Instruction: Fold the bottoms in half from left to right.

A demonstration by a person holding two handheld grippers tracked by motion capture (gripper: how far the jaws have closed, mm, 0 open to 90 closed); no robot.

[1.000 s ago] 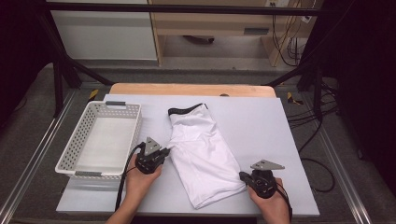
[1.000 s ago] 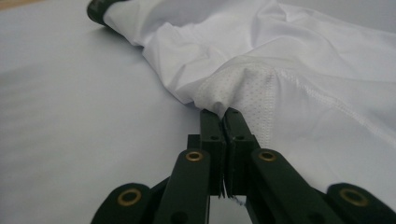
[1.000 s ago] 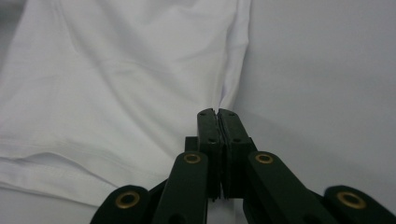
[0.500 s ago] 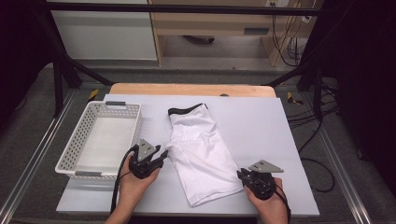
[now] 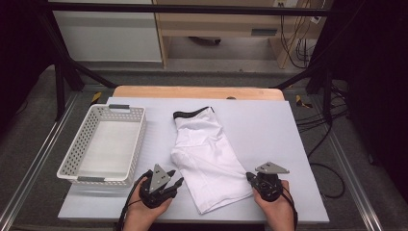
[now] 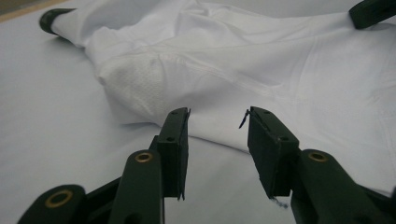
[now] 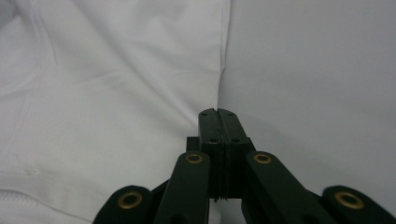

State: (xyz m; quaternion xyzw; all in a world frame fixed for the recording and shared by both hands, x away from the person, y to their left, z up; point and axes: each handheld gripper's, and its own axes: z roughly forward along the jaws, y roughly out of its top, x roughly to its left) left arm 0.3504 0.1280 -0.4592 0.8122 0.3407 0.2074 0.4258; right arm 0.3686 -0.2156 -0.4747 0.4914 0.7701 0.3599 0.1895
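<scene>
Lying flat near the middle of the pale desk (image 5: 298,144), slanted from its centre toward the front edge: white shorts (image 5: 207,159) with a black waistband (image 5: 191,113) at the far end, hem nearest the front edge. Folded lengthwise, creased around a mesh panel on the left side as seen in the left gripper view.

Left gripper (image 5: 177,183): held in the left hand (image 5: 144,214) near the front edge, just beside the left edge of the shorts, between shorts and basket. Jaws parted, just been opening, nothing between the pads; fabric edge lying a little beyond the tips in the left gripper view (image 6: 217,126). Pointed toward the garment.

Right gripper (image 5: 249,178): held in the right hand (image 5: 279,211) near the front edge, at the right edge of the shorts close to the hem. Jaws clenched together (image 7: 218,114), tips at the fabric's border; cannot tell whether any cloth pinched between them.

White perforated basket (image 5: 86,144): standing at the left edge of the desk, apart from the shorts. Wooden board (image 5: 197,92) along the far edge.
</scene>
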